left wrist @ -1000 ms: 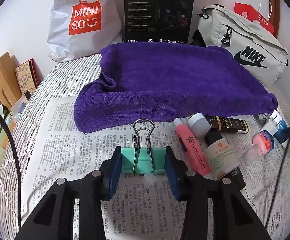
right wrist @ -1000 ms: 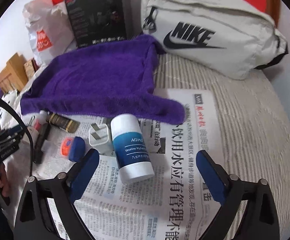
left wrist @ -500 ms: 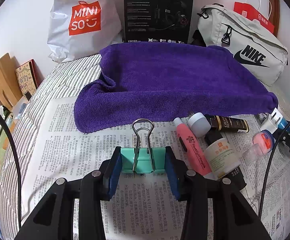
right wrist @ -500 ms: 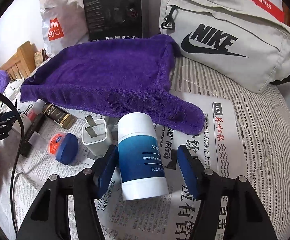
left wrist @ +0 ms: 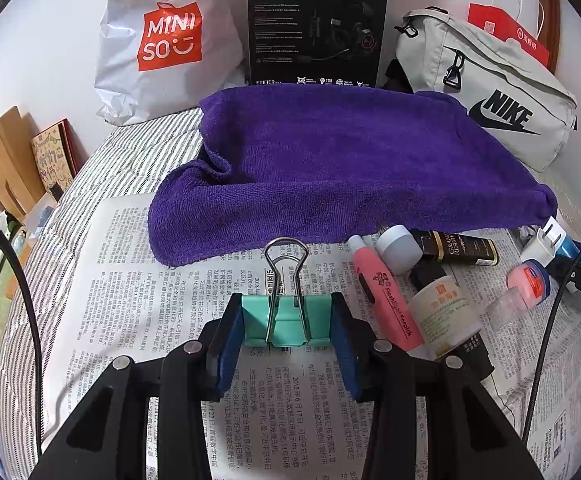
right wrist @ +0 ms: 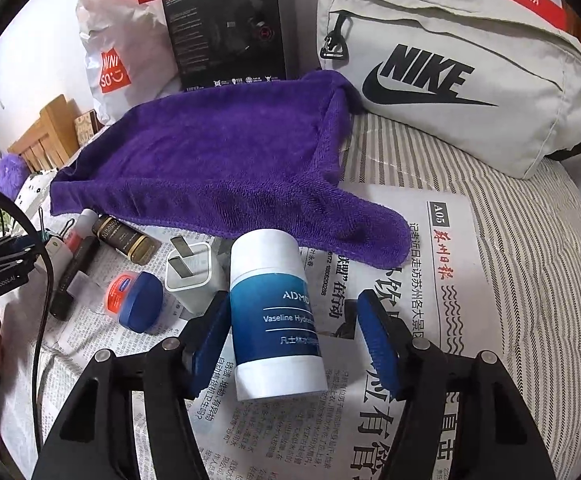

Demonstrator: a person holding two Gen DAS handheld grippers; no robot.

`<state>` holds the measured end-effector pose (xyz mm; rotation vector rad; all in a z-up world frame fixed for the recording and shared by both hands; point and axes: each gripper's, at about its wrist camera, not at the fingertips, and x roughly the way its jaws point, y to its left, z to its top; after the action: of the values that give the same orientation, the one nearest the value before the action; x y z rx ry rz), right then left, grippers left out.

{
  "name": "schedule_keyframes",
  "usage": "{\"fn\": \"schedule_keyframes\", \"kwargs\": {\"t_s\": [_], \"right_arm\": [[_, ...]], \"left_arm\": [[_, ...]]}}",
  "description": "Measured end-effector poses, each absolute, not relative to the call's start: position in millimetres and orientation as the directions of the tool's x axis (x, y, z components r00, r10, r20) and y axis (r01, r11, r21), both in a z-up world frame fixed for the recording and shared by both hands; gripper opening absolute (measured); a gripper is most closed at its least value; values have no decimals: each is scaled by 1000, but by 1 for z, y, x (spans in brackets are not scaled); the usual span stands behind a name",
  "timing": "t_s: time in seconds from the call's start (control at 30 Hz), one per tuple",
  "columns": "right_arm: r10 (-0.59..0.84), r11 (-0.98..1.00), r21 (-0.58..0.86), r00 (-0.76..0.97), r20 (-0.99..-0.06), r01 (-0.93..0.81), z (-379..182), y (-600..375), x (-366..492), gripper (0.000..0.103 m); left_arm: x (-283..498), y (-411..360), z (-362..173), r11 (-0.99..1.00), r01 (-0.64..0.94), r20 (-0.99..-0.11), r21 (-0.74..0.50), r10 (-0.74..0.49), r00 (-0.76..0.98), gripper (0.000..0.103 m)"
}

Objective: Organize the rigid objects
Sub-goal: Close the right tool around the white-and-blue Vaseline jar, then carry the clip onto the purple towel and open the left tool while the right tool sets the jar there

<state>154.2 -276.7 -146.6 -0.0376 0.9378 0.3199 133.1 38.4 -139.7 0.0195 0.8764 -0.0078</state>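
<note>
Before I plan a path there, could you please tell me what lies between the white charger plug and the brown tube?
Only bare newspaper separates the charger plug from the brown tube, as the right wrist view shows.

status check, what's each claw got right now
Left claw shut on green clip. Right claw around blue bottle, far pad not touching. Plug beside bottle.

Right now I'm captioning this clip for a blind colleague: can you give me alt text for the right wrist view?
A white and blue bottle lies on newspaper between the fingers of the right gripper; the left pad touches it, the right pad stands clear. Behind it are a white plug, a small blue-lidded jar and a purple towel.
</note>
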Motion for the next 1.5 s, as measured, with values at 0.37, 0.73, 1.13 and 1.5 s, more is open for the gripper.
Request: {"fn": "schedule_keyframes", "kwargs": {"t_s": [0.37,0.73,1.13,1.5], "right_arm": [[215,948,54,503,-837,-315,-140,-269,159,36],[222,946,68,480,-849,-317,-126,-270,155,36],[261,940,109,476,-840,-323,-105,-259,155,36],[299,932,132,513,-805,-337,-73,-241,181,36]], "left_arm": [[132,38,-138,999,28,-770,30,5,638,39],[128,55,-130,1000,-13,-798,-21,-9,602,39],[124,58,-102,998,-17,-788,-63,-39,614,39],[145,67,-72,997,-13,-770,-81,-54,636,39]]}}
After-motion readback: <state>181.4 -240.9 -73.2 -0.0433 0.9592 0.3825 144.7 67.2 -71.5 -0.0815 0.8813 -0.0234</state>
